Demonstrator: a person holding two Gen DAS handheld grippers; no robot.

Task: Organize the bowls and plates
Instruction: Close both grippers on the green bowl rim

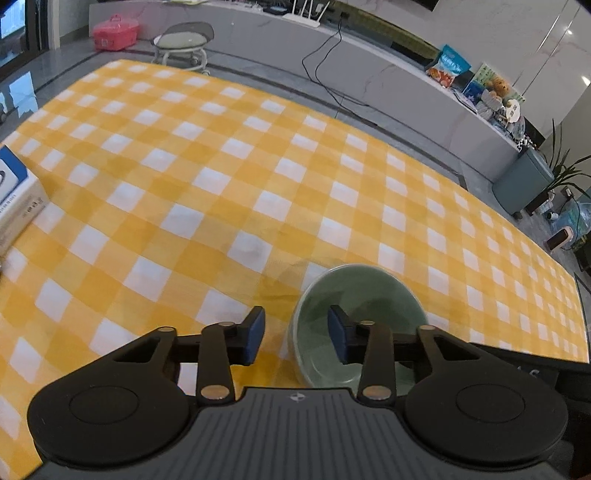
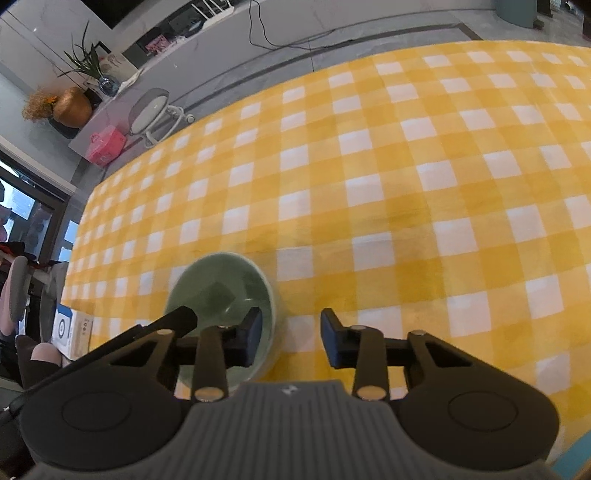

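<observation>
A pale green bowl (image 1: 365, 295) stands upright on the yellow-and-white checked tablecloth (image 1: 221, 166), near the table's front edge. My left gripper (image 1: 296, 334) is open and straddles the bowl's left rim, with its right finger inside the bowl and its left finger outside. In the right wrist view the same bowl (image 2: 221, 284) sits at the lower left. My right gripper (image 2: 291, 341) is open and straddles the bowl's right rim, left finger inside, right finger outside. Part of the left gripper shows over the bowl's left side. No plates are in view.
A white and blue box (image 1: 14, 195) lies at the table's left edge; it also shows in the right wrist view (image 2: 72, 332). Beyond the table are a small stool (image 1: 183, 42), a pink case (image 1: 114, 31) and a long grey counter (image 1: 369, 70).
</observation>
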